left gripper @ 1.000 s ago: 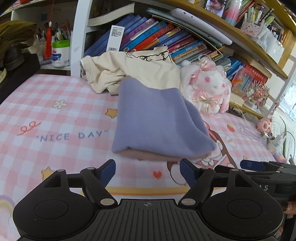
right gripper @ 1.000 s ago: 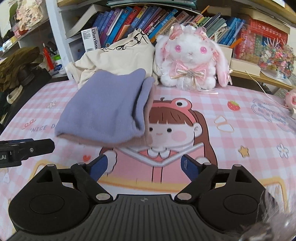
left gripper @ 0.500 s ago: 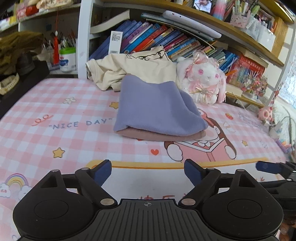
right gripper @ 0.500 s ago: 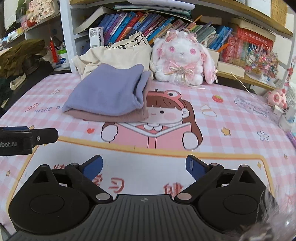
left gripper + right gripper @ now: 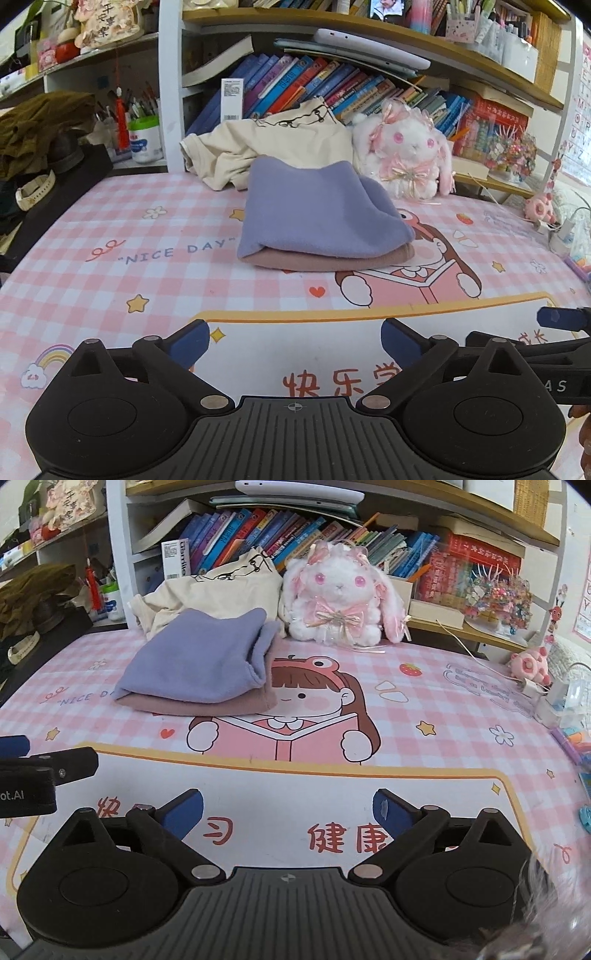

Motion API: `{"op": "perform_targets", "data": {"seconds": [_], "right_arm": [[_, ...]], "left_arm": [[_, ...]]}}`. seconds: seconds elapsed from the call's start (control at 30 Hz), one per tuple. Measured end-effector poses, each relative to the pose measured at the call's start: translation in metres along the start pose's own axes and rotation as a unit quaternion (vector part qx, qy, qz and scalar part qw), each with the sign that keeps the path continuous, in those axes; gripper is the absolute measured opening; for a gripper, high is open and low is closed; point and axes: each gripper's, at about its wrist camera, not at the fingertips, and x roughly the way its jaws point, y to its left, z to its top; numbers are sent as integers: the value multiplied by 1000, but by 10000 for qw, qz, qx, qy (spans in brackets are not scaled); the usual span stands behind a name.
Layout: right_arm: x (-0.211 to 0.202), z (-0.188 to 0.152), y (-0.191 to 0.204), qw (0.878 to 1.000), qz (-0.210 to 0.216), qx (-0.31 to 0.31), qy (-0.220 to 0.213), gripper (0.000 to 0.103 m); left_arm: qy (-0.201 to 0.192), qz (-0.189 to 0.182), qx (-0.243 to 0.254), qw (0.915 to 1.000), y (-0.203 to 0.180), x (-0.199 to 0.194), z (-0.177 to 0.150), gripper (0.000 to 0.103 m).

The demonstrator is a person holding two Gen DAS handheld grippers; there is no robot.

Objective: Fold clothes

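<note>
A folded lavender garment lies on top of a folded dusty-pink one on the pink checked desk mat; the stack also shows in the right wrist view. A crumpled cream garment lies behind it against the books, also in the right wrist view. My left gripper is open and empty, well short of the stack. My right gripper is open and empty, also well back. Each gripper shows at the edge of the other's view.
A white plush rabbit sits right of the clothes. A bookshelf runs along the back. A small pink toy, cables and small items lie at the right edge. Dark bags and a watch sit at the left.
Both grippers have pulled back from the folded stack toward the mat's front edge, open and empty throughout. The stack has not moved.
</note>
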Motion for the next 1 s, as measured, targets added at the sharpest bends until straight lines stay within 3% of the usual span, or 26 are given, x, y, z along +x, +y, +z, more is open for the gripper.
{"op": "perform_targets", "data": {"seconds": [0.33,0.57,1.0], "right_arm": [[-1,1,4,10000,53,-84,-2,100],[2,1,2,10000,39,-35,61,100],[4,2,2,10000,36,-18,61,100]], "left_arm": [[-18,-110,110,9999,-6,-1,0,103],[68,-135,-75,9999,1,3,-1,103],[232,-38,-25,9997,0,9,-3,103]]}}
